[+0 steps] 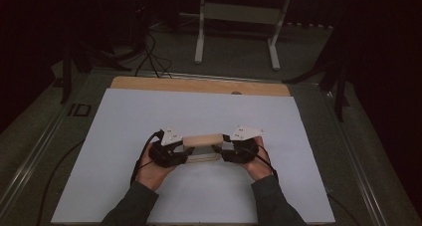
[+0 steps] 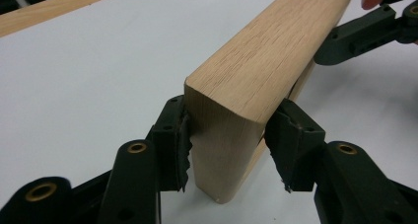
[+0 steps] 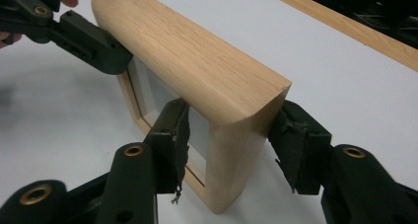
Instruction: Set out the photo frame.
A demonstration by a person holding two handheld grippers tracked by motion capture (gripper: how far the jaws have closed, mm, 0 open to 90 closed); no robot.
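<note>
Light wooden frame (image 3: pixel 197 61), pale oak look with visible grain, matt and smooth, corners rounded. Inner pane greyish, flat. Matt black plastic on the left gripper (image 2: pixel 229 150) and right gripper (image 3: pixel 231 147), brass-coloured rivets, rubbery pads frayed ragged. White table cover (image 1: pixel 209 111) matt like paper.

Both forearms come in from the near edge of the table, sleeves dark, hands set close together near the middle of the white surface. Left hand (image 1: pixel 152 167) wraps the body of the left gripper (image 1: pixel 185 150), which points level toward the person's right. Right hand (image 1: pixel 258 164) holds the right gripper (image 1: pixel 221 149), pointed level back toward the left one, so the two face each other. Each carries a grey plate on top and trails a cable. Left gripper's pads press both faces of one end of the wooden frame (image 1: pixel 202 147). Right gripper's jaws straddle the opposite end, pads at or just off the wood; contact unclear.
</note>
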